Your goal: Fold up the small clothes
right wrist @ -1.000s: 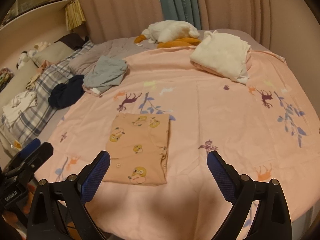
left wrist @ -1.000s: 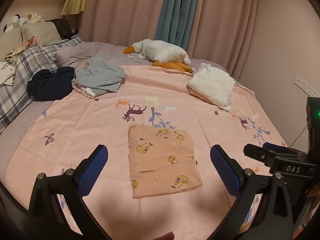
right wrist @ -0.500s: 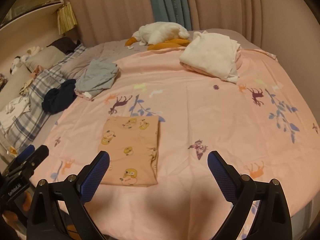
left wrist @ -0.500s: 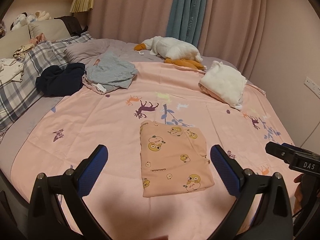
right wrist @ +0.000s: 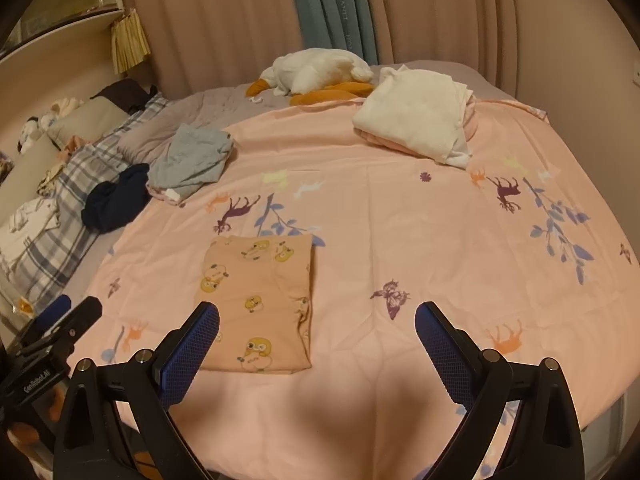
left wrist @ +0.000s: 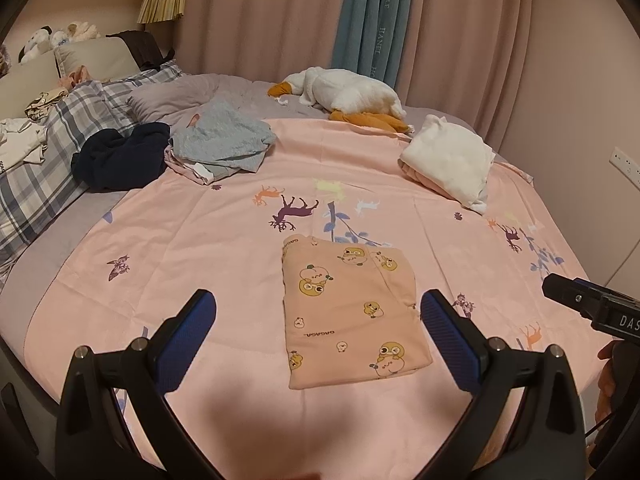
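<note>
Peach cotton with yellow duck prints, your folded garment [left wrist: 348,312] lies flat as a neat rectangle on the pink bedspread [left wrist: 200,248], near its front edge. Your left gripper [left wrist: 318,332] hangs above the spread with its jaws wide apart and nothing between them; from its camera the garment sits between the two blue pads, closer to the right-hand one. Your right gripper [right wrist: 316,344] is also spread wide and empty, and from its camera the garment [right wrist: 256,300] lies toward the left finger [right wrist: 188,352], whose tip overlaps the cloth's near left corner, though you cannot tell from here whether it touches. Farther back on the spread you have a grey crumpled pile [left wrist: 224,140] and a dark navy one [left wrist: 120,156] at the left, a folded white stack [left wrist: 448,160] at the right, and a plush goose [left wrist: 344,96] by the curtain.
</note>
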The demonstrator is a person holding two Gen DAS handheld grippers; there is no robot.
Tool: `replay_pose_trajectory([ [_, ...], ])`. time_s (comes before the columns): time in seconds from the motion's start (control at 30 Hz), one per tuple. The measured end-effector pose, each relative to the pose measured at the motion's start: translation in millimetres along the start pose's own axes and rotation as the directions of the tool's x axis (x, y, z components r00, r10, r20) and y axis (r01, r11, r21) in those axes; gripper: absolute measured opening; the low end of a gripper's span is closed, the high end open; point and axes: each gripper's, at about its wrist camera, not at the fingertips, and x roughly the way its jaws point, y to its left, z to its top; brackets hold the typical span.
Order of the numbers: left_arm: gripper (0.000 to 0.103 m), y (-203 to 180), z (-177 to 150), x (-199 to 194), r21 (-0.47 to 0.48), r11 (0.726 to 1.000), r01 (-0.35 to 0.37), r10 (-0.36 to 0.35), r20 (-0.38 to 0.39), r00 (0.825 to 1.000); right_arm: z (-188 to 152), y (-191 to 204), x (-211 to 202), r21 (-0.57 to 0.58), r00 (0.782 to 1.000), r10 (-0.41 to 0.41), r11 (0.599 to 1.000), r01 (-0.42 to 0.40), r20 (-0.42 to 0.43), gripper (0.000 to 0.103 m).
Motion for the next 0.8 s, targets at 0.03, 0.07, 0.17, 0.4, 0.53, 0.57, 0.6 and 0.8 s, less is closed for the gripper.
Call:
replay_pose_trajectory([
  [0.03,0.102,-0.2,0.0,0.2,0.004,1.0,-0.003,0.003,-0.001,1.0,0.1,-0.1,-0.1,0.0,1.0,0.001,1.0,-0.001,0.001,0.098],
  [0.07,0.102,-0.6,-0.3,0.0,0.007,1.0,-0.007,0.007,-0.001,1.0,0.2,-0.1,-0.1,-0.002,1.0,0.001,1.0,-0.001,0.002,0.098],
  [0.17,0.102,-0.8,-1.4,-0.1,0.011,1.0,-0.018,0.018,-0.001,1.0,0.9,-0.9,0.9,-0.009,1.0,0.003,1.0,-0.003,-0.001,0.098],
  [0.4,0.102,-1.4,-2.7,0.9,0.02,1.0,-0.013,0.014,-0.007,1.0,1.2,0.7,-1.1,-0.016,1.0,0.0,1.0,0.0,-0.002,0.098],
  [0.53,0.102,-1.9,-3.7,2.1,0.021,1.0,-0.012,0.013,-0.011,1.0,1.0,1.1,-1.0,-0.021,1.0,-0.013,1.0,0.013,-0.001,0.098],
  [0.57,0.102,-2.0,-3.3,2.3,0.019,1.0,-0.008,0.009,-0.011,1.0,0.7,2.3,-1.0,-0.023,1.0,-0.017,1.0,0.017,0.001,0.098],
  [0.6,0.102,-2.0,-3.1,2.4,0.019,1.0,-0.006,0.007,-0.012,1.0,1.1,1.7,-1.2,-0.022,1.0,-0.021,1.0,0.021,0.003,0.098],
  [0.8,0.102,-4.1,-3.5,2.7,0.026,1.0,-0.013,0.014,-0.012,1.0,1.1,0.9,0.5,-0.017,0.999,-0.032,0.999,0.032,0.003,0.098],
])
